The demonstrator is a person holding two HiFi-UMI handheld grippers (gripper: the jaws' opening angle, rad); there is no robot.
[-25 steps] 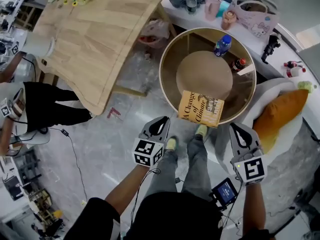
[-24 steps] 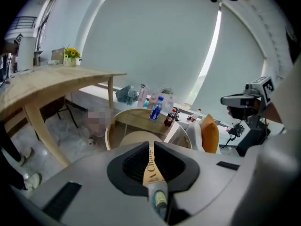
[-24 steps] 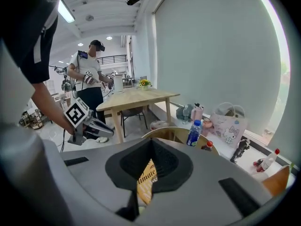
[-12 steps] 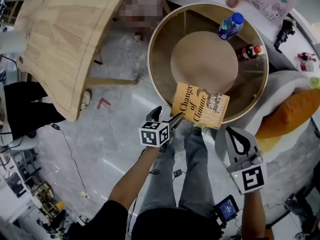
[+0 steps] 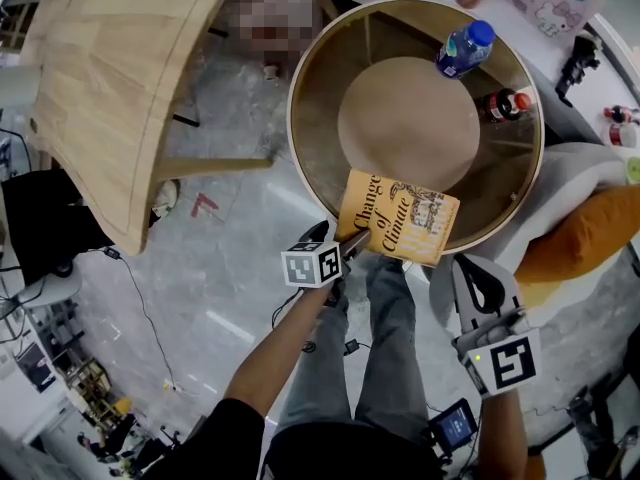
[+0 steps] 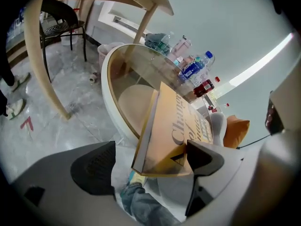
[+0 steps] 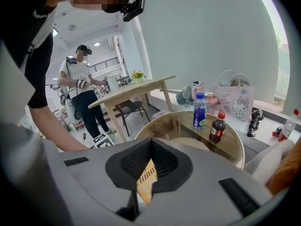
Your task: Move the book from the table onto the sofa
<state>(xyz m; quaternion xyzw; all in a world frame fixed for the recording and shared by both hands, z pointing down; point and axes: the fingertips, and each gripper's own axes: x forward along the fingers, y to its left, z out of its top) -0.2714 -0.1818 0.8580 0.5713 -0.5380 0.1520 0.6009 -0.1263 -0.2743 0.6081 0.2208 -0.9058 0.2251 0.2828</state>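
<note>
Yellow book [image 5: 398, 216] reads "Change of Climate" (black lettering).

Black shirt [image 5: 330, 455], blue-grey jeans [image 5: 386, 340], thin black cable [image 5: 349, 348].

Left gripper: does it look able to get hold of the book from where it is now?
Probably yes. The book has its near corner overhanging the round table rim, and that corner sits between the opening jaws of the left gripper. The pads aren't pressing yet, and nothing else is in the way.
</note>
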